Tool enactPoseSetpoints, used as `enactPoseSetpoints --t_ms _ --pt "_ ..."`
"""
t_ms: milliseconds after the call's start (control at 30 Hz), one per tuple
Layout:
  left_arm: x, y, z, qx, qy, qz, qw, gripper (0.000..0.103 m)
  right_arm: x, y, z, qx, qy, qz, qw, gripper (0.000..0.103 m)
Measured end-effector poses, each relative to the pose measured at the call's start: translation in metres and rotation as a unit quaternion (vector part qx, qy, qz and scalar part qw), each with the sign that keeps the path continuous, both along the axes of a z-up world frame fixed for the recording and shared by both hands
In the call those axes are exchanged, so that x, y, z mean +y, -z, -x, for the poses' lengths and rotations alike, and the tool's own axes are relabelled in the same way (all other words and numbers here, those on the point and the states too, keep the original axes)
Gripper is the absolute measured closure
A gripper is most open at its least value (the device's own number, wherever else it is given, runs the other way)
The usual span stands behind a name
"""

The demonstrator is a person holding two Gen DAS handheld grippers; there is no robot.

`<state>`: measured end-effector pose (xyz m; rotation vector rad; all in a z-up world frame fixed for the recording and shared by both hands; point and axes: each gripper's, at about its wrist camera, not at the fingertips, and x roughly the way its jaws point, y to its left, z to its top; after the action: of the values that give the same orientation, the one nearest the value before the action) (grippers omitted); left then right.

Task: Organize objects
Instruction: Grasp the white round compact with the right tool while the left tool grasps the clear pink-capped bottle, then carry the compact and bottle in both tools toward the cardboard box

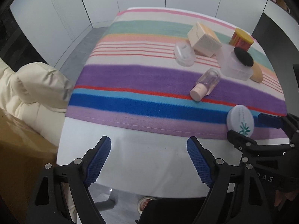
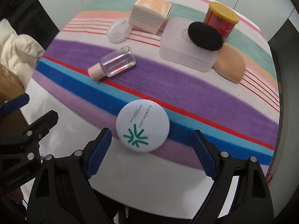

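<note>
**Sorting barely begun, both tools hovering unladen**

While the toiletries lie scattered on the striped cloth (image 2: 186, 85), nothing looks gathered yet, so nearly all the organizing seems left. A white round compact (image 2: 143, 126) sits at the table's near edge; the clear bottle (image 2: 114, 63), frosted box (image 2: 185, 52) with a black puff (image 2: 205, 35), yellow-lidded jar (image 2: 221, 18) and carton (image 2: 149, 16) crowd the far side. The right tool (image 2: 152, 153) tilts steeply down, released, jaws flanking the compact without touching. The left tool (image 1: 149, 160) hangs released over bare table (image 1: 145, 149).
</note>
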<state>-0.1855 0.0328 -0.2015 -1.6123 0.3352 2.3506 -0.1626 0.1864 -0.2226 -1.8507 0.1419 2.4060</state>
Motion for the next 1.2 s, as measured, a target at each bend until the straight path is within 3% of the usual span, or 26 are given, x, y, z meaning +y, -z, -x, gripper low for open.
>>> enactPoseSetpoints --t_ms 133,267,733,900,967,1033,1200 --pt "0.004 0.01 0.009 -0.008 0.007 -0.002 0.9999 0.019 -0.002 0.006 0.005 0.01 -0.008 -0.005 1.0 0.023" --pt "0.016 0.013 0.021 -0.009 0.014 -0.009 0.9998 0.019 -0.005 0.004 0.009 0.022 -0.029 -0.008 0.999 0.043" --pt "0.087 0.019 0.06 0.006 0.06 -0.015 0.9981 0.02 0.046 0.006 0.024 0.014 0.01 -0.003 1.0 0.043" --pt "0.1 0.02 0.065 0.0 0.058 -0.02 0.9981 0.039 0.062 -0.002 0.022 0.013 0.02 0.002 1.0 0.043" --pt "0.104 0.019 0.063 0.001 0.06 -0.02 0.998 0.062 0.065 -0.003 0.023 0.012 0.022 0.004 1.0 0.043" --pt "0.1 0.017 0.061 -0.007 0.054 -0.02 0.9983 0.075 0.059 -0.003 0.018 0.012 0.022 0.004 1.0 0.043" --pt "0.092 0.014 0.056 -0.03 0.03 -0.019 0.9989 0.075 0.068 -0.017 0.009 0.014 0.03 0.011 0.999 0.043"
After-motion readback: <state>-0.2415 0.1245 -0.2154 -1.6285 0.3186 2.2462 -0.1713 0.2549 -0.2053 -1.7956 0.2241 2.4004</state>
